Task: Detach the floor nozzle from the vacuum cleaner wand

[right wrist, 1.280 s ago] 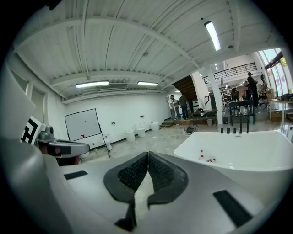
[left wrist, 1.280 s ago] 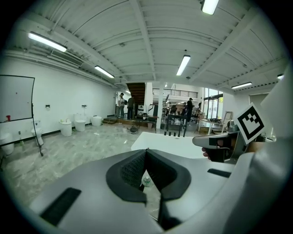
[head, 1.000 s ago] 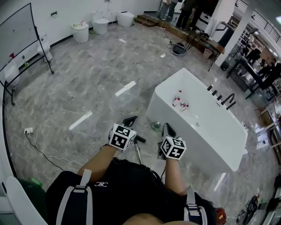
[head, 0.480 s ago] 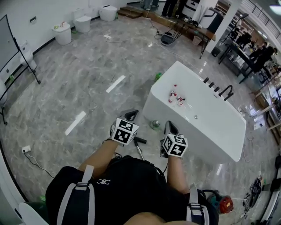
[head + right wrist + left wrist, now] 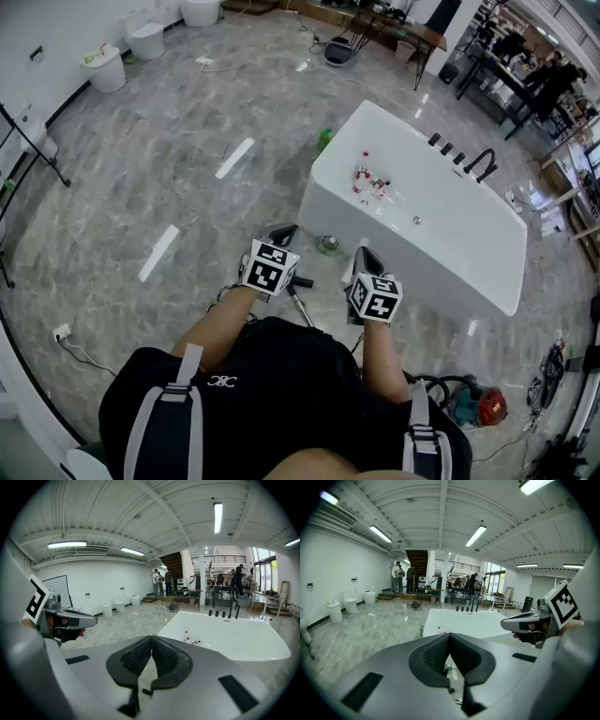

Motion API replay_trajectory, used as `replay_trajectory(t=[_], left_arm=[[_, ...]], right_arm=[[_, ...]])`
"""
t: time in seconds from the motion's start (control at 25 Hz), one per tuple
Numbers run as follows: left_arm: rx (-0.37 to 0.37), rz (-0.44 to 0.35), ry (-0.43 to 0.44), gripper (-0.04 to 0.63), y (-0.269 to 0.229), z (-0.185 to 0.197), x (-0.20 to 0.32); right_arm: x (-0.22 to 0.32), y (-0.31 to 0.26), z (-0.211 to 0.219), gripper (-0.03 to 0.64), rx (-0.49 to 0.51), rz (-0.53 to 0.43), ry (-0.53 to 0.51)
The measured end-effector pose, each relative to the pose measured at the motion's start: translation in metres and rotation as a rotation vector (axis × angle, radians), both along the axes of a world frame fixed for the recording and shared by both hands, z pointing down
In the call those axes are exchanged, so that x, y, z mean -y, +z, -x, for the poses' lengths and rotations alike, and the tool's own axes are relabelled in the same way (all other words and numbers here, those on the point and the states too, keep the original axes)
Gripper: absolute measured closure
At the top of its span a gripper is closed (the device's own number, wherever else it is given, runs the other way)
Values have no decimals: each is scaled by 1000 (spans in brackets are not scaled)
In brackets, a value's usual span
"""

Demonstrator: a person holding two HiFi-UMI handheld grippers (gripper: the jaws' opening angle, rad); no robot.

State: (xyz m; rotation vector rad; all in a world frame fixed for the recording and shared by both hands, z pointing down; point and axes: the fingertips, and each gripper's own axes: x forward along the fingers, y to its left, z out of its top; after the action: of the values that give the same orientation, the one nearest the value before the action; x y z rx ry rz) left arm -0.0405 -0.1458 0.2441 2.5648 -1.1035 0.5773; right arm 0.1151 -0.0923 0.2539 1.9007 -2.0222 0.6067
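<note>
In the head view a thin silver vacuum wand [image 5: 298, 307] runs along the floor between my two hands, with a short black piece [image 5: 302, 281] at its far end. The person's body hides its near end. My left gripper [image 5: 281, 234] is shut and empty, just left of the wand and above it. My right gripper [image 5: 362, 255] is also shut and empty, to the wand's right, near the bathtub wall. In the left gripper view the pads [image 5: 448, 641] meet with nothing between them. The right gripper view shows the same closed pads [image 5: 151, 641].
A white bathtub [image 5: 469, 267] stands right ahead, with small bottles inside it. A green bottle [image 5: 328, 246] sits on the floor at its near corner. A red and teal machine with a hose [image 5: 480, 408] lies at lower right. Toilets [image 5: 147, 39] and a cable [image 5: 66, 337] are at left.
The view has shifted so the bathtub sits closer and more central. Both grippers have moved forward and a little lower toward the tub's near corner, staying shut.
</note>
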Motion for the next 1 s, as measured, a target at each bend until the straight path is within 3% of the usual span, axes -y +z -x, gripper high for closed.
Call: replay_trajectory(t=[0.24,0.48,0.6,0.8,1.0], left_arm=[[14,11,0,595,5,-20,24],[61,217,-33,595,70,-26,-9],[84,280,-38,595,101,-22,-12],[88,407,-63,595,182,-18,-19],[14,533,-183,595,298,-11,-18]], right_arm=[[19,9,-23,602,-27,16,-16],[-14,74,-38,603,-25,193,-59],[-12,102,-40,602,-32,247,-74],[-10,177,-37,601,-37,350,-106],[-23,298,-18,601,6,481,-206]])
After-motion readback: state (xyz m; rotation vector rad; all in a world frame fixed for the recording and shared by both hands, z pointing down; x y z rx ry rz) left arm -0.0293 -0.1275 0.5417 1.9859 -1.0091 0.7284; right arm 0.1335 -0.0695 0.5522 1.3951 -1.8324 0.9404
